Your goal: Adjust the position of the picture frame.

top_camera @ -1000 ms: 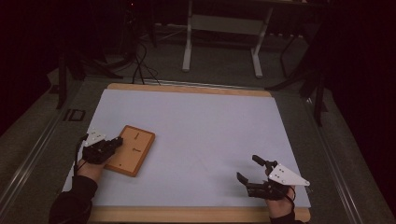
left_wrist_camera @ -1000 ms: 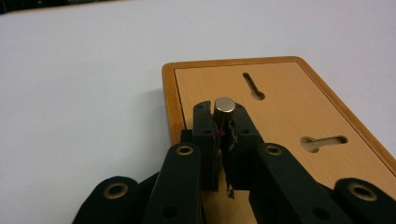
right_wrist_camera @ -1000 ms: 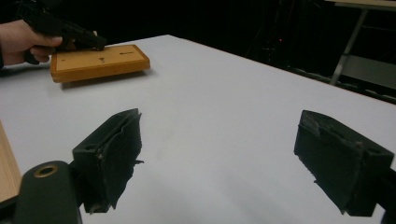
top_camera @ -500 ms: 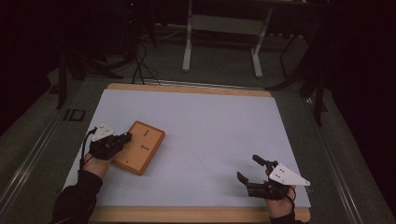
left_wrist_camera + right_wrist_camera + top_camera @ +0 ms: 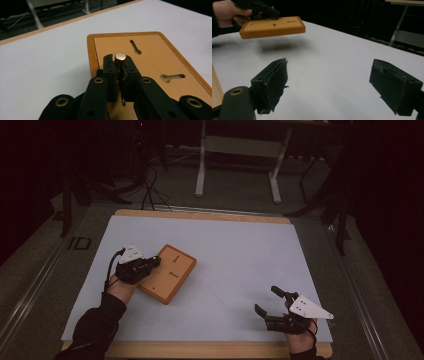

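Clamping nearly shut on a small metal peg (image 5: 120, 56) standing up from the wooden board (image 5: 170, 273), the left gripper (image 5: 156, 261) holds that board clear of the white table (image 5: 240, 265), its shadow on the surface beneath it in the right gripper view. Near the board's far side, the right gripper (image 5: 266, 301) rests with jaws spread wide, grasping nothing. Since the earlier frame, the board has travelled up and toward the table's centre; the right gripper has kept its place.

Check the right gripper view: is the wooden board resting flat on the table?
No, the wooden board hangs clear of the table, with its shadow on the white surface below it.
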The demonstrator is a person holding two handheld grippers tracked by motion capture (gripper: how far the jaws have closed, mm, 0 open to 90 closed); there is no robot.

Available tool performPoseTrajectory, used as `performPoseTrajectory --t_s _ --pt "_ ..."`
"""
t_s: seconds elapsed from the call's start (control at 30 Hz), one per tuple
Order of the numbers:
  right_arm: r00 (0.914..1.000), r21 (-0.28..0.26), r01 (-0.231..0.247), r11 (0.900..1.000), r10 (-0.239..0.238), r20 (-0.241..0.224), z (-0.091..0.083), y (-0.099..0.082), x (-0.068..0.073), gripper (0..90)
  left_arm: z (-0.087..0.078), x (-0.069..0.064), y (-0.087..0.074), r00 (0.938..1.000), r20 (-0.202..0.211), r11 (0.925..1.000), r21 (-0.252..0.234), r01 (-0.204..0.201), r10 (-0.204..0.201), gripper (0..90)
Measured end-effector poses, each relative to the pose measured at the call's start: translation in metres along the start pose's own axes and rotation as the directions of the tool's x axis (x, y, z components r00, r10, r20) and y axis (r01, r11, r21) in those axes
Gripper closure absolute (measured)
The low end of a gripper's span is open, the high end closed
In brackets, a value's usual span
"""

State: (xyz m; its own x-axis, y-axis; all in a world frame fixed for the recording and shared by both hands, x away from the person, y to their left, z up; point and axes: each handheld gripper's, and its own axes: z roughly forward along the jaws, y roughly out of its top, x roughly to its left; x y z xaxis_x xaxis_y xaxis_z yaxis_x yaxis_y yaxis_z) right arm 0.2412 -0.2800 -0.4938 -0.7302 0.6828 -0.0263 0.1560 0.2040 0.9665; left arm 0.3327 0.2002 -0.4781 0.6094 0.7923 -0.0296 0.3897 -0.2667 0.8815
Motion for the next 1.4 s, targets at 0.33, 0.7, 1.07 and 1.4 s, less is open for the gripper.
performPoseTrajectory --t_s 0.33,0.7,1.07,1.4 --pt "1.0000 -0.010 -0.006 0.9999 0.006 -0.003 -0.002 0.000 -0.001 14.5 0.027 -0.021 0.021 0.9960 0.072 0.9986 -0.004 -0.053 0.053 84.6" --pt "0.9999 -0.018 -0.013 0.9998 0.013 -0.002 -0.004 0.000 -0.004 14.5 0.061 -0.039 0.029 0.9842 0.148 0.9948 0.017 -0.101 0.097 84.5" --pt "0.9998 -0.022 -0.020 0.9995 0.020 -0.003 -0.005 0.000 -0.006 14.6 0.097 -0.057 0.029 0.9620 0.244 0.9915 0.013 -0.129 0.122 84.4" --pt "0.9996 -0.028 -0.027 0.9992 0.027 -0.001 -0.007 0.000 -0.007 14.6 0.131 -0.073 0.024 0.9378 0.318 0.9867 0.035 -0.159 0.139 84.3"
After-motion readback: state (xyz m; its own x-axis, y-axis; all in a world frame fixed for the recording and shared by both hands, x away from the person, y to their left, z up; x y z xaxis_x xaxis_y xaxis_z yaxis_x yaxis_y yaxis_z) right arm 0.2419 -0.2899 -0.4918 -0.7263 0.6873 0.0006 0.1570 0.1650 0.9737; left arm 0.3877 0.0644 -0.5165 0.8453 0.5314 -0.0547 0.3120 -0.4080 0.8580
